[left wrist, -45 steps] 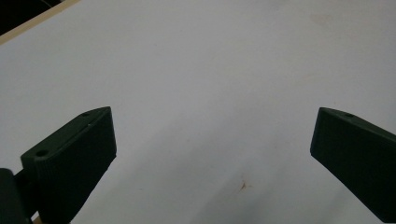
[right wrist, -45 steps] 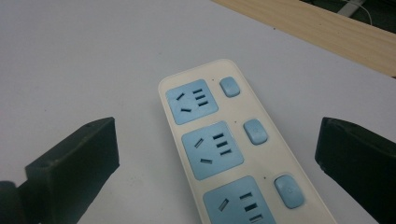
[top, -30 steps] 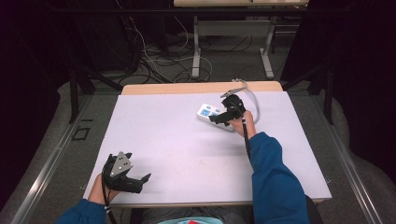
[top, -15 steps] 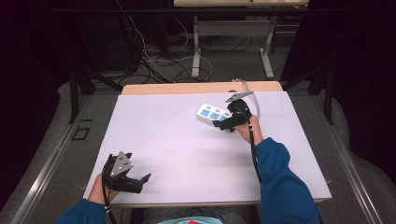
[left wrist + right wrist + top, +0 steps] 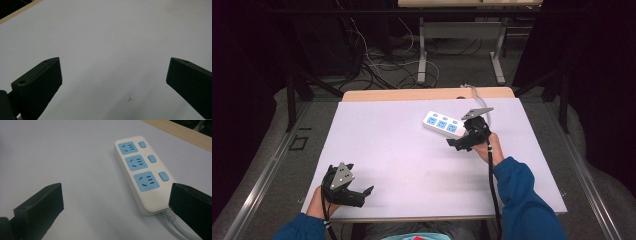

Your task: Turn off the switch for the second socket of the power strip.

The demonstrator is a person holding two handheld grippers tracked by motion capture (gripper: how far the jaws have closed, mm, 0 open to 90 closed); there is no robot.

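A white table top [image 5: 412,150] with a wooden far edge stands in a dark room, with cables tangled on the floor behind it. The power strip [image 5: 444,124] lies flat on the far right part of this table, white with 3 blue sockets and 3 blue switches in a row. In the right gripper view the power strip [image 5: 142,172] shows its white cord [image 5: 175,225] leaving the near end, just beside the right-hand jaw. The right gripper [image 5: 459,143] hovers at the near right end of the power strip, its jaws spread wide and holding nothing; whether a jaw touches the strip cannot be told. Well apart from the power strip, at the near left corner of the table, the left gripper [image 5: 362,196] rests low over the bare surface, jaws likewise spread wide. A small brown speck [image 5: 129,99] marks the table between its jaws.
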